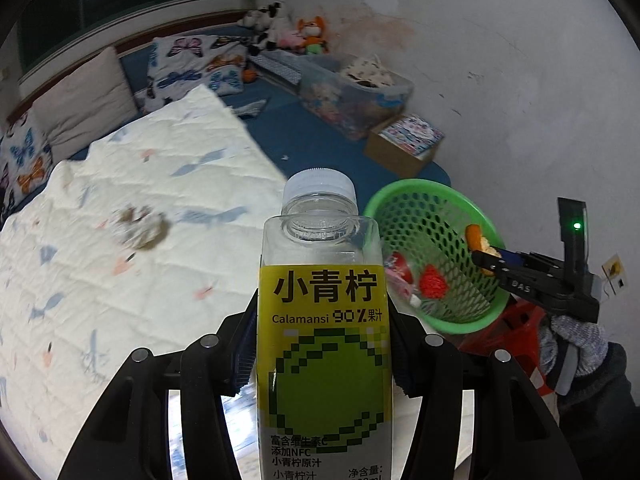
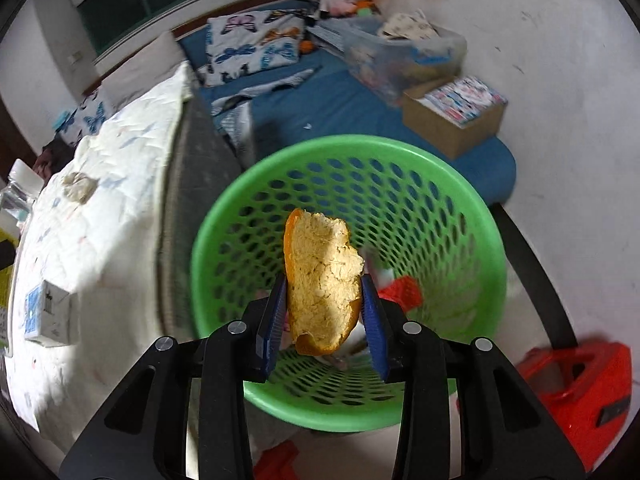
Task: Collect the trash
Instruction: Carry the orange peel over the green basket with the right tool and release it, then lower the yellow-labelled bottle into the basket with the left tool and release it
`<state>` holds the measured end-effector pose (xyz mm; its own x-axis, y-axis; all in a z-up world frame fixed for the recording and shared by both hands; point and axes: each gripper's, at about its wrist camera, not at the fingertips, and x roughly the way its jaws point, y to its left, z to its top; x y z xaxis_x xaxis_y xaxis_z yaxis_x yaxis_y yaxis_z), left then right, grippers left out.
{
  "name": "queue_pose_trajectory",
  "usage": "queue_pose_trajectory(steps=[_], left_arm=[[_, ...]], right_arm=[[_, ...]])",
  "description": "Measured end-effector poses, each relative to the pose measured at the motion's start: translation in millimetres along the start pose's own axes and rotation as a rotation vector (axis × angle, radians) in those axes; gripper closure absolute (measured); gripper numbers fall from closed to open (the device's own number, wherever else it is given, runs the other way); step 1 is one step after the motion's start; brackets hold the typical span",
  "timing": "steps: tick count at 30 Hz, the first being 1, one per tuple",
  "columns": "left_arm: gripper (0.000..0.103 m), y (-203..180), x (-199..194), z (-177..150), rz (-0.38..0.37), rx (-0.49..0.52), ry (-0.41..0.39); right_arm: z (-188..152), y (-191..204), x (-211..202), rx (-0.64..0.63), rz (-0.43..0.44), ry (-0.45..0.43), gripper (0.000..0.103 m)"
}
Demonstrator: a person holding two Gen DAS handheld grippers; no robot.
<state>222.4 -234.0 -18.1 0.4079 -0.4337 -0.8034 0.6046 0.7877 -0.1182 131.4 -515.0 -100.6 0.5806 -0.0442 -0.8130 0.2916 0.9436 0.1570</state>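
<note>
Beside the quilt (image 2: 100, 200) stands the green basket (image 2: 460, 184), red wrappers (image 2: 402, 290) inside. A calamansi bottle (image 1: 324, 320) is clamped by the left gripper (image 1: 322, 344) near it — orange peel (image 2: 322, 280) is pinched over its mouth by the right gripper (image 2: 323, 312).

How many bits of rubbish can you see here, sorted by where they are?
Held in the jaws: 2, the juice bottle and the orange peel
Lying on the quilt: 2, the crumpled wad and the small box
Total: 4
</note>
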Motion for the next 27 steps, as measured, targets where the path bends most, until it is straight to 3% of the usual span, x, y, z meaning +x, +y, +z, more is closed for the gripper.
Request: queue_pose_trajectory(steps=[4,8,14,22,27], left_arm=[[0.051,-23.1,12.9,11.0,-0.018,0.036,0.010],[0.051,-41.3,27.9,17.0,-0.032,0.059,0.029],[0.050,-68.1,51.9,27.9,-0.063,0.099,0.051],[0.050,-110.8,97.6,45.3,-0.117,0.121,0.106],[0.050,-137.9,124.9,51.0,-0.117,0.158,0.125]], right_arm=[[-1.3,-11.3,3.3,0.027,-0.005,0.002,0.063],[-1.2,-21.7,2.7,0.056,-0.011,-0.014,0.050],[-3.6,-28.9,-13.3,0.053,-0.021,-0.045,0.050],[-11.6,-42.3,-44.8,0.070,-0.006,-0.112,0.042],[-20.3,-49.9,-59.9,0.083,0.000,-0.136,0.041]])
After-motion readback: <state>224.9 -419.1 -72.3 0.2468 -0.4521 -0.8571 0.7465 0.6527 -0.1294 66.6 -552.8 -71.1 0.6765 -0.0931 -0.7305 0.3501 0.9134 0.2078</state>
